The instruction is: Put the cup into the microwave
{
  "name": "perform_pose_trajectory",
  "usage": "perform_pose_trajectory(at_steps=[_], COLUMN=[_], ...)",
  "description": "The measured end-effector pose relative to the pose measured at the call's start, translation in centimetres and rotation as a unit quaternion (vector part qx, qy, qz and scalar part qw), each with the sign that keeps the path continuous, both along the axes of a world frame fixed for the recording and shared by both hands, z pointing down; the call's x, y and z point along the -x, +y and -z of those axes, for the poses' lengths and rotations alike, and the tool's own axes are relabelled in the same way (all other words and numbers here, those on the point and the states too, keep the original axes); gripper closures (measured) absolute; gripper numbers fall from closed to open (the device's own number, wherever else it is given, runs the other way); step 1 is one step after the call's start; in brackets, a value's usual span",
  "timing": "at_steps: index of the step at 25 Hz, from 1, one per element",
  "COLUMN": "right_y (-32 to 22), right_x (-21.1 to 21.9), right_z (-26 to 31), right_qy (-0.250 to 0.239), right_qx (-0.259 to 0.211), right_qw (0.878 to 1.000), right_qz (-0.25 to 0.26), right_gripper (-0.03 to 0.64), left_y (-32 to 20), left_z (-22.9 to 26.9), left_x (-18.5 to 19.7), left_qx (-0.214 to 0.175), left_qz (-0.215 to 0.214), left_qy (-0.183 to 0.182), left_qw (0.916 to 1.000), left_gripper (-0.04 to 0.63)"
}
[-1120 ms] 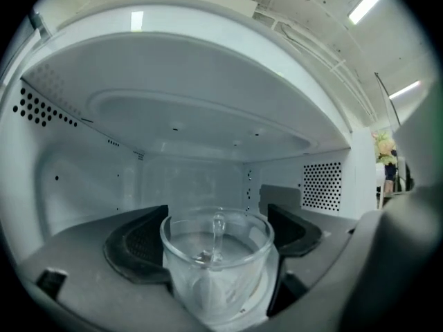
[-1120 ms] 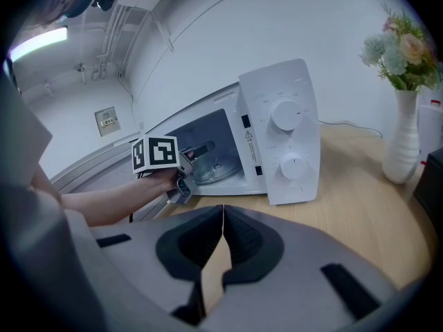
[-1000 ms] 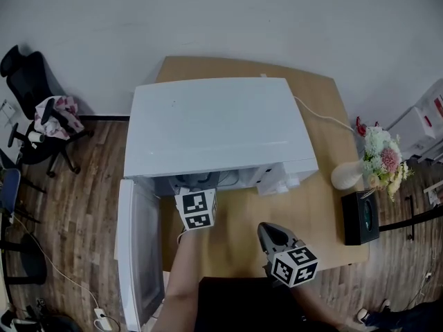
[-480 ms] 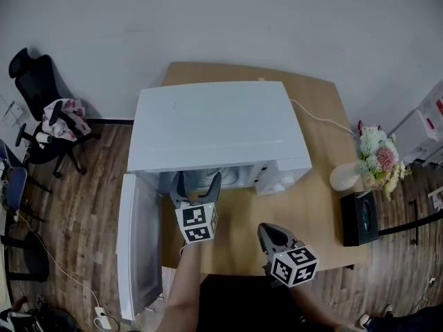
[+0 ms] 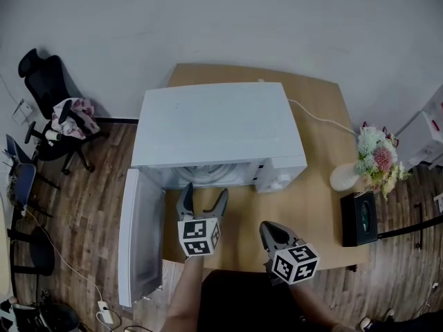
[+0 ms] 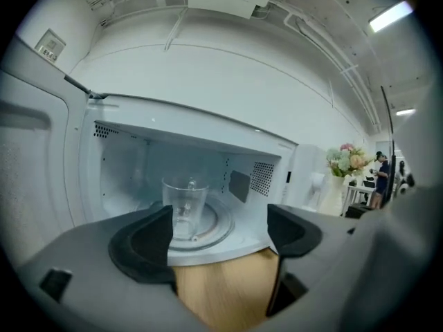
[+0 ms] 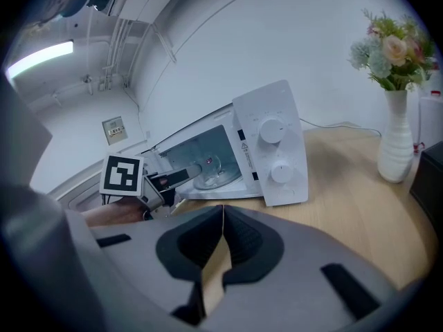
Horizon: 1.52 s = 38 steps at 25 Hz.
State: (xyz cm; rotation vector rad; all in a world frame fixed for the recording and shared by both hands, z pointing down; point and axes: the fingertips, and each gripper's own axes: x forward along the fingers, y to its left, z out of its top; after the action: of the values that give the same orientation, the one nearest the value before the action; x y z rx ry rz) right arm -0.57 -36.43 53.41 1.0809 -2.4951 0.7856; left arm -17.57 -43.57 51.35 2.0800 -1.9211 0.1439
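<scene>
Left gripper (image 5: 204, 195) hovered level just outside the open microwave (image 5: 214, 130), jaws wide apart and empty. Cup (image 6: 185, 206) stood upright on the turntable (image 6: 218, 221) inside. Right gripper (image 5: 270, 228) hung near the surface's (image 5: 315, 206) front edge, jaws pressed together on nothing.

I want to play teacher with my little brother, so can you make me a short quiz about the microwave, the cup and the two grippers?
1. True or false: the cup stands inside the microwave, on its turntable.
2. What is the left gripper doing? A) squeezing the cup B) open and empty, in front of the microwave C) shut on the door
3. Fill in the gap: the right gripper has its jaws ____.

Key: 1 true; 2 B; 3 shut.
</scene>
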Motion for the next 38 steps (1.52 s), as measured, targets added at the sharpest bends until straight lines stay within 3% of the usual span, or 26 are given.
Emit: perform_pose_trajectory(at_steps=[13, 16, 20, 27, 35, 38], right_y=[-1.8, -2.2, -2.3, -2.5, -2.6, -2.7], right_x=[0.0, -0.1, -0.6, -2.2, -4.0, -4.5], right_z=[2.2, 3.5, 4.8, 6.0, 7.4, 7.4], right_qy=[-0.036, -0.043, -0.047, -0.038, -0.045, -0.040], right_qx=[-0.019, -0.031, -0.047, -0.078, -0.123, -0.126], right_qw=[0.999, 0.999, 0.998, 0.996, 0.991, 0.991], right_qz=[-0.001, -0.001, 0.000, 0.000, 0.001, -0.005], right_gripper=[0.621, 0.621, 0.621, 0.623, 0.623, 0.623], left_y=[5.7, 6.8, 8.2, 8.8, 8.9, 8.9], left_z=[3.8, 4.7, 5.6, 5.2, 4.8, 5.0], left_x=[-3.9, -4.3, -4.5, -4.7, -5.0, -5.0], left_qx=[-0.001, -0.007, -0.011, -0.013, -0.003, 0.000], left_qz=[-0.066, -0.077, -0.088, -0.090, -0.105, -0.110], left_qy=[0.037, 0.045, 0.059, 0.050, 0.011, 0.019], left_qw=[0.9972, 0.9960, 0.9943, 0.9946, 0.9944, 0.9937], left_gripper=[0.182, 0.282, 0.361, 0.539, 0.591, 0.591])
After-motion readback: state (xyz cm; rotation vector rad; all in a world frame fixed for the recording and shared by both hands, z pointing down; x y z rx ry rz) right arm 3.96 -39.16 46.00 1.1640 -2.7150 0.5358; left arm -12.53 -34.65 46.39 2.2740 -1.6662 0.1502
